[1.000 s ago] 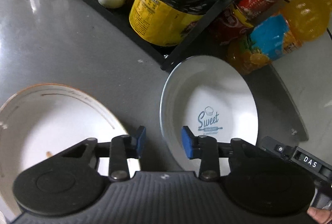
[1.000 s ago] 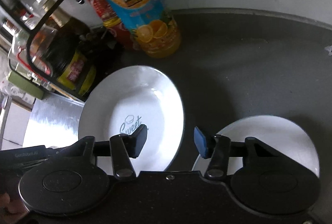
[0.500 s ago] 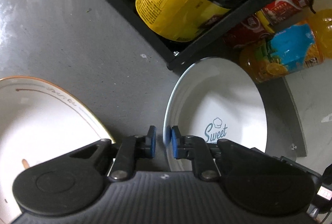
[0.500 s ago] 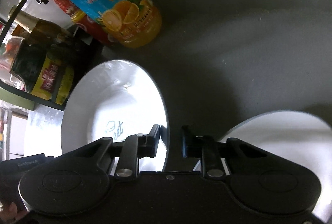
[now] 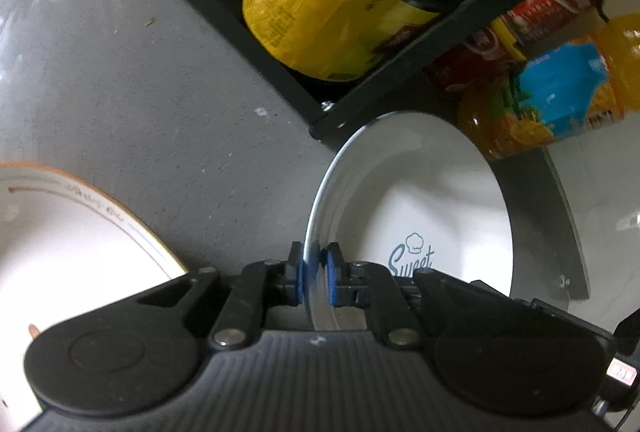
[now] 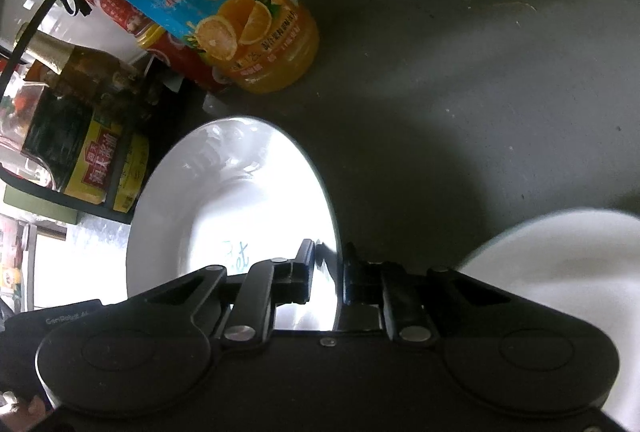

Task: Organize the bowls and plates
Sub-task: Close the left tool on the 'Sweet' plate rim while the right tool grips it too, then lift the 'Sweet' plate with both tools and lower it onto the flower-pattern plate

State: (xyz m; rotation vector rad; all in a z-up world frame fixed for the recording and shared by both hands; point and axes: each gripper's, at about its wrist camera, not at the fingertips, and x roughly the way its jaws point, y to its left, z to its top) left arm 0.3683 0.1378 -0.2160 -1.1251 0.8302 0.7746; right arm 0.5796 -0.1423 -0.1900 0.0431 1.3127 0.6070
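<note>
Grey counter (image 5: 120,79), both grippers' fingers (image 5: 297,274) clenched on opposite rims of half-hidden "Sweet" plate (image 5: 432,199).

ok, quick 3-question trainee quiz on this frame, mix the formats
1. True or false: both tongs grip the same "Sweet" plate.
2. Multiple choice: what stands just beyond that plate by the wall? A) orange juice bottle B) kettle C) mug
3. Fill in: the left tongs clamp the plate's ____.

Key:
1. True; the right tongs hold its opposite edge.
2. A, the orange juice bottle.
3. Rim.
</note>
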